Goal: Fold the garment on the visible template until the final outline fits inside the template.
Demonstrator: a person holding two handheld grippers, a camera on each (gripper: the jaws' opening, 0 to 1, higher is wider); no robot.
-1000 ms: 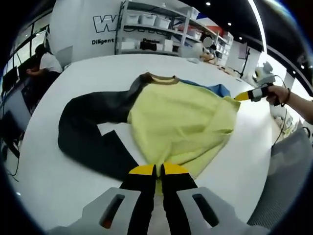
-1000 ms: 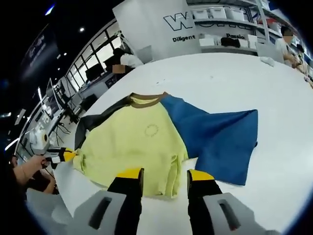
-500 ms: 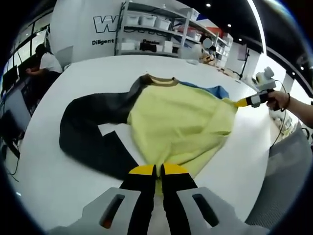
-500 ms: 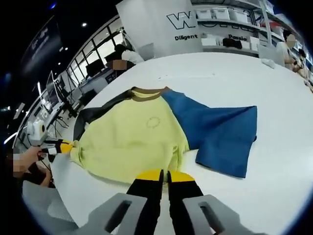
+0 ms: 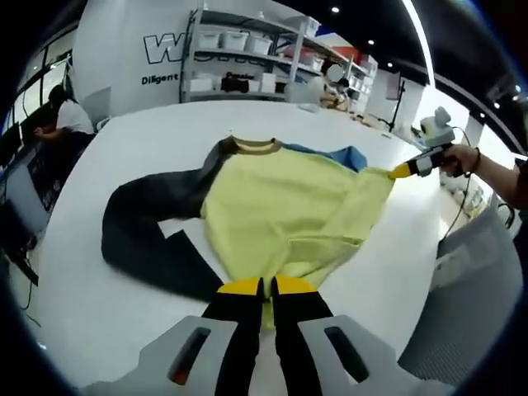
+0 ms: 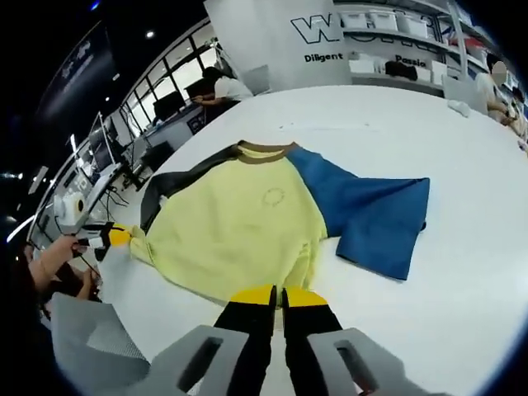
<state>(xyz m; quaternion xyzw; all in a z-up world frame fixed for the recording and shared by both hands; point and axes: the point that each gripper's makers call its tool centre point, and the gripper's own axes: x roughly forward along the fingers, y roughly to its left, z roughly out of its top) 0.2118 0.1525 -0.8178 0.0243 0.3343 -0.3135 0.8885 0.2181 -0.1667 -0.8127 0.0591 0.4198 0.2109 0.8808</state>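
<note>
garment (image 5: 280, 206): a sweatshirt spread flat on the white table (image 5: 99, 330), collar away from both hands, hem toward them; its long axis runs from the hem at the jaws to the collar
table: broad, matte white, smooth; bare surface on every side of the cloth, so the whole piece stays in sight
yellow body (image 6: 239, 227): soft, limp knit, lightly creased, a small round mark on the chest; the largest panel
dark sleeve (image 5: 148, 223): black, bent back on itself, lying on the left gripper's side
blue sleeve (image 6: 371, 210): flat, near rectangular, stretched out on the right gripper's side
template: I cannot make out any outline on the table, so the target edges are uncertain
collar (image 6: 262, 149): brown ribbed band, a short arc at the far end
left gripper (image 5: 266, 287): yellow-tipped jaws pressed together on one hem corner of the yellow cloth
right gripper (image 6: 276, 295): jaws likewise clamped on the other hem corner
key relation: both hem corners are pinched and the hem looks stretched between them; the collar lies straight ahead, so a fold would likely carry the hem forward along the long axis
</note>
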